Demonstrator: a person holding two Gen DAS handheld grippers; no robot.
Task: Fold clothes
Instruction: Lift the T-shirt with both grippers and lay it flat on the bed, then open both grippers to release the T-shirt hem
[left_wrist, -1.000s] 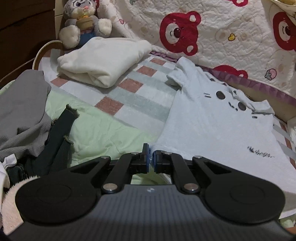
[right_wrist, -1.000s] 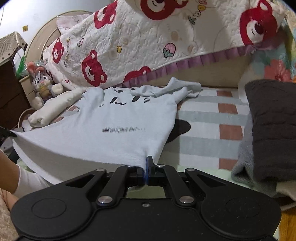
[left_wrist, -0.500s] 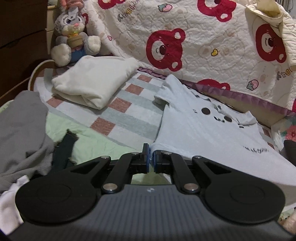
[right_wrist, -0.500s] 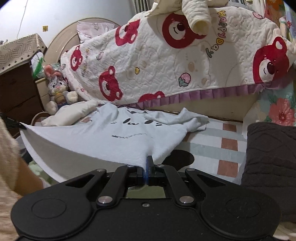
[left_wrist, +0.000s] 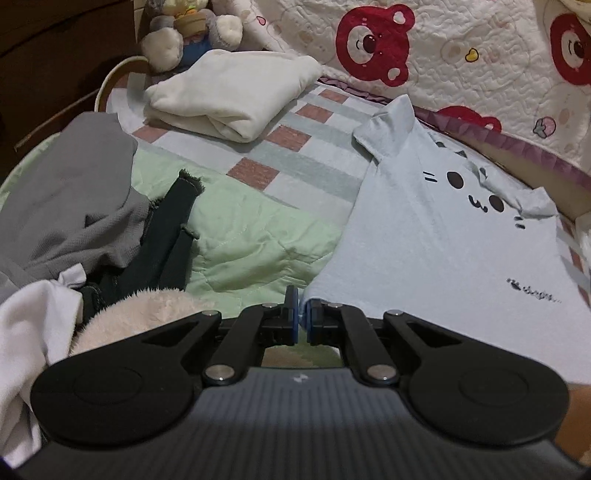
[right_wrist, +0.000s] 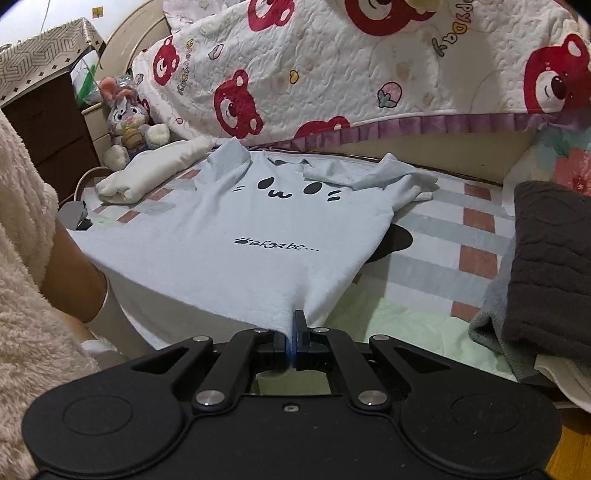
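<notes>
A pale blue T-shirt (right_wrist: 258, 229) with a cat face and small black lettering lies spread face up on the bed, collar toward the bear quilt. My right gripper (right_wrist: 294, 332) is shut on its hem near the right bottom corner, and the cloth rises in a small peak at the pads. In the left wrist view the same T-shirt (left_wrist: 443, 236) stretches away to the right, and my left gripper (left_wrist: 303, 314) is shut on its left bottom corner. The hem hangs taut between the two grippers above the bed's front edge.
A folded cream garment (left_wrist: 236, 92) and a plush rabbit (right_wrist: 127, 122) sit at the back left. Grey and dark green clothes (left_wrist: 74, 192) pile up on the left. A dark grey knit (right_wrist: 554, 266) lies folded on the right. A person's leg and fleecy sleeve (right_wrist: 22, 258) are at left.
Both grippers came back down and toward the bed with the hem, after lifting it half a second ago. The shirt now lies flatter and more stretched out.
</notes>
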